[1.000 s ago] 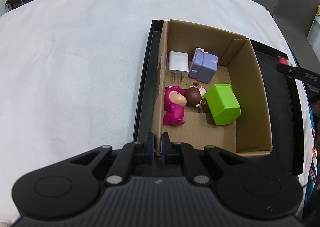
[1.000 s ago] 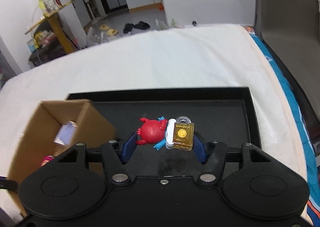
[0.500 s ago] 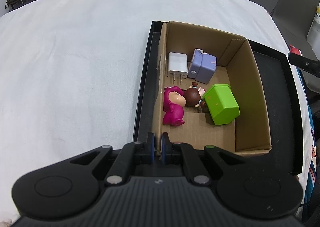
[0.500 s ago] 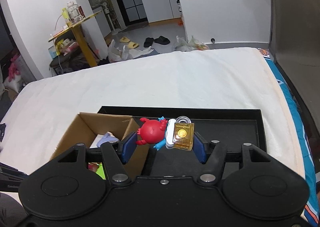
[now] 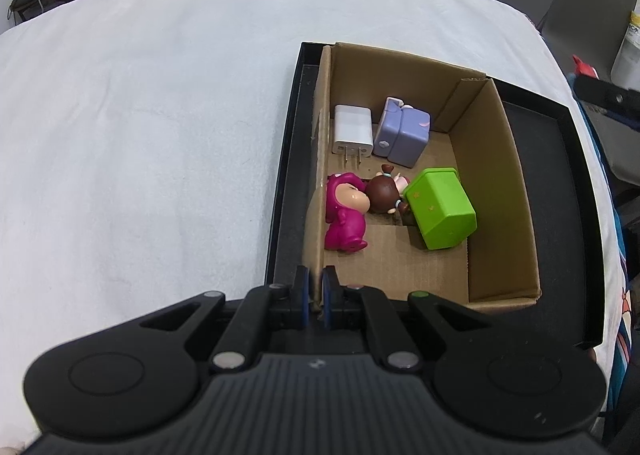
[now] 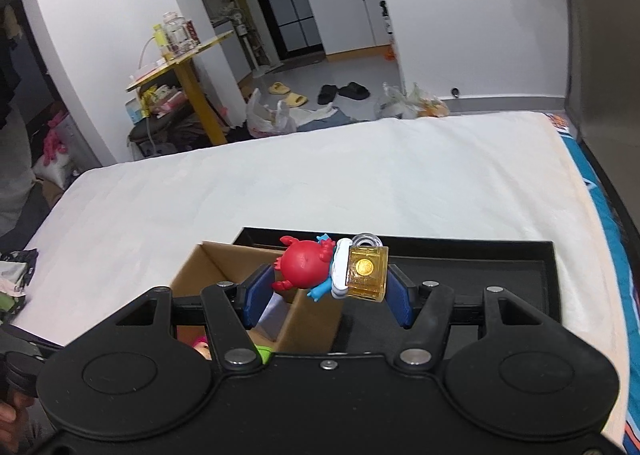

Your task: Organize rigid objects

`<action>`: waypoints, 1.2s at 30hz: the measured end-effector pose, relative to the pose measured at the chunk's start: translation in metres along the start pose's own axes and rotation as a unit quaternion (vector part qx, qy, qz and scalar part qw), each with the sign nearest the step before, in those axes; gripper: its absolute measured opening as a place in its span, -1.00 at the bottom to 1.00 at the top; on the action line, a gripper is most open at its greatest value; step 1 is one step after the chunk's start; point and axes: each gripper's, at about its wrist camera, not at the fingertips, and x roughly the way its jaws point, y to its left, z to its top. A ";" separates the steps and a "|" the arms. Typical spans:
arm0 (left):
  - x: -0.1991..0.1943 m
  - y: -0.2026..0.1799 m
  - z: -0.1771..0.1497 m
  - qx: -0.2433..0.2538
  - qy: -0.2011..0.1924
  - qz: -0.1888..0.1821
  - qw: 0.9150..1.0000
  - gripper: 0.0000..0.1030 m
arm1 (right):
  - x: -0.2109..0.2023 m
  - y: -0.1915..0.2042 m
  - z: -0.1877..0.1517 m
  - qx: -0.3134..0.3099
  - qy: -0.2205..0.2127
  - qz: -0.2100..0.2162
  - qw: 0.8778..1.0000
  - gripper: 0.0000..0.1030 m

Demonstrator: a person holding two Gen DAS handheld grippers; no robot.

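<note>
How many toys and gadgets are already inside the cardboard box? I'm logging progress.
5: white charger and purple case at the far end; pink figure, brown-haired doll and green block in a row nearer. Smaller items could be hidden.

A bed (image 5: 160,95) covered in a white sheet (image 6: 360,175) is carrying a shallow black tray (image 5: 560,215) lying flat near its right side, and an open cardboard box (image 5: 516,191) is sitting inside the tray against the tray's left wall, leaving the rest of the sheet lying bare.
</note>
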 end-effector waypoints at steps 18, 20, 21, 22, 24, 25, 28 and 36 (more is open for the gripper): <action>0.003 0.006 0.001 0.004 0.003 -0.019 1.000 -0.88 | 0.030 0.041 -0.004 -0.050 0.025 0.031 0.998 0.14; 0.003 0.006 0.001 0.004 0.002 -0.020 1.000 -0.88 | 0.035 0.047 -0.007 -0.061 0.031 0.030 0.997 0.14; 0.002 0.007 0.000 0.004 0.002 -0.020 1.000 -0.88 | 0.037 0.048 -0.009 -0.063 0.034 0.031 0.997 0.14; 0.002 0.007 0.000 0.004 0.002 -0.021 1.000 -0.88 | 0.039 0.050 -0.010 -0.066 0.036 0.032 0.997 0.14; 0.002 0.008 0.001 0.003 0.002 -0.023 1.000 -0.88 | 0.041 0.054 -0.013 -0.078 0.039 0.029 0.996 0.14; 0.002 0.008 0.001 0.002 0.002 -0.024 1.000 -0.88 | 0.042 0.056 -0.014 -0.084 0.041 0.028 0.995 0.14; 0.002 0.008 0.000 0.003 0.002 -0.022 1.000 -0.88 | 0.044 0.059 -0.019 -0.093 0.047 0.026 0.994 0.14; 0.001 0.008 0.001 0.001 0.002 -0.021 1.000 -0.88 | 0.042 0.069 -0.025 -0.119 0.054 0.019 0.991 0.09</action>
